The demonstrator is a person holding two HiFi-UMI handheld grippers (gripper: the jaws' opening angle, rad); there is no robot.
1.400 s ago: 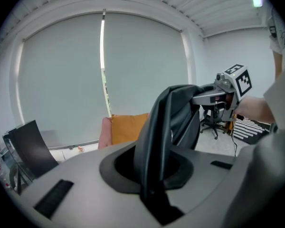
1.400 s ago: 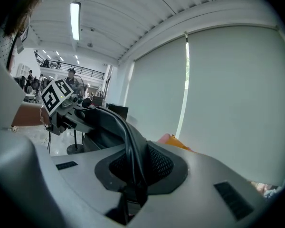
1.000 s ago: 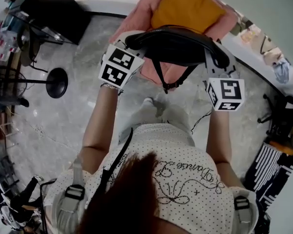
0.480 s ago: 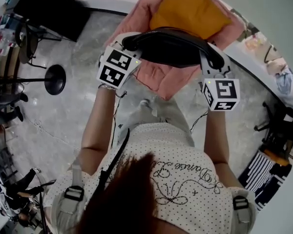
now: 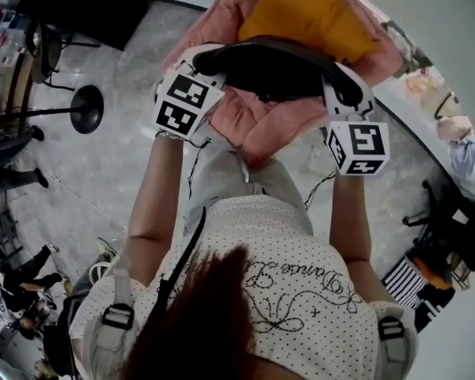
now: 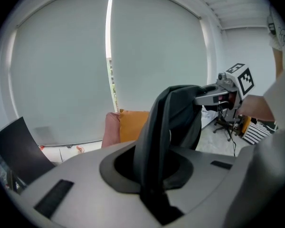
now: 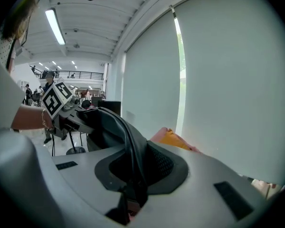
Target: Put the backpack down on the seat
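The backpack [image 5: 279, 70] is matt black cloth, the seat [image 5: 253, 123] soft pink fabric, the floor [image 5: 103, 176] glossy stone

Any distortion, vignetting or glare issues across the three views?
Head view: heavy fisheye, room bends at the edges; backpack free of glare. Left gripper view: black circular vignette, flat light from the window blind. Right gripper view: same vignette, ceiling strip light blown out.

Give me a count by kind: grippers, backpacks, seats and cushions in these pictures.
grippers: 2, the left gripper and the right gripper
black backpack: 1
pink seat: 1
orange cushion: 1
total: 5
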